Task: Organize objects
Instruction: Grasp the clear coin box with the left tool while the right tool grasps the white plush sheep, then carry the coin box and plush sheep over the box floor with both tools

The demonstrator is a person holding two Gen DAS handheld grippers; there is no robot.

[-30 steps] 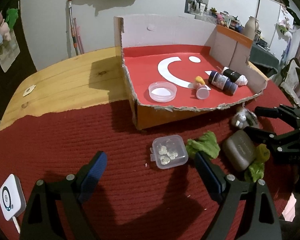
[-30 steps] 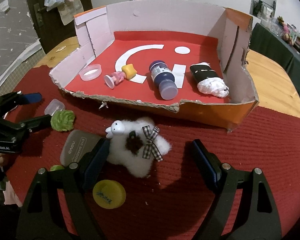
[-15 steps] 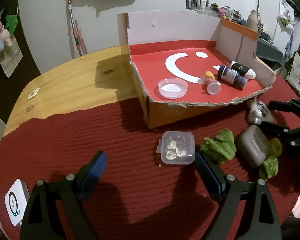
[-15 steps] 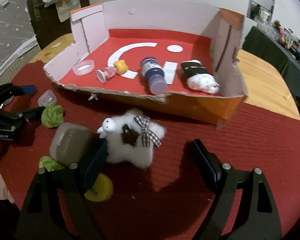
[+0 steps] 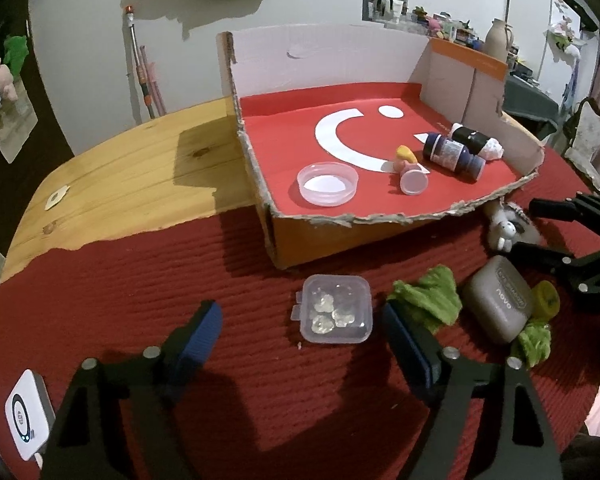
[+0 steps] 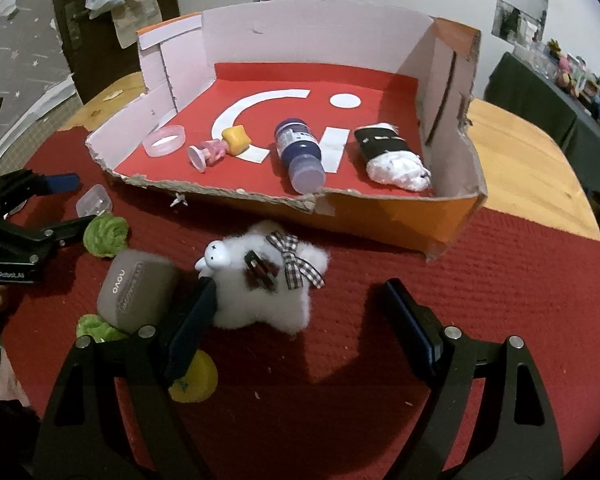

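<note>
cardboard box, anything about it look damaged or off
Yes. The cardboard box has a ragged, torn front edge, cut down low, and its right wall is ripped at the corner. Inside, the dark blue bottle lies on its side with its cap at that torn edge. Nothing has spilled.

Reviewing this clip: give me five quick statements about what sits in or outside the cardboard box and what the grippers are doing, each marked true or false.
1. The blue bottle lies on its side in the box. True.
2. The plush sheep is in the box. False: it lies on the red mat in front of it.
3. The left gripper is shut on the clear case. False: its jaws have just been closing, but the pads do not touch the case.
4. The right gripper holds nothing. True.
5. The round clear dish is outside the box. False: inside.
</note>
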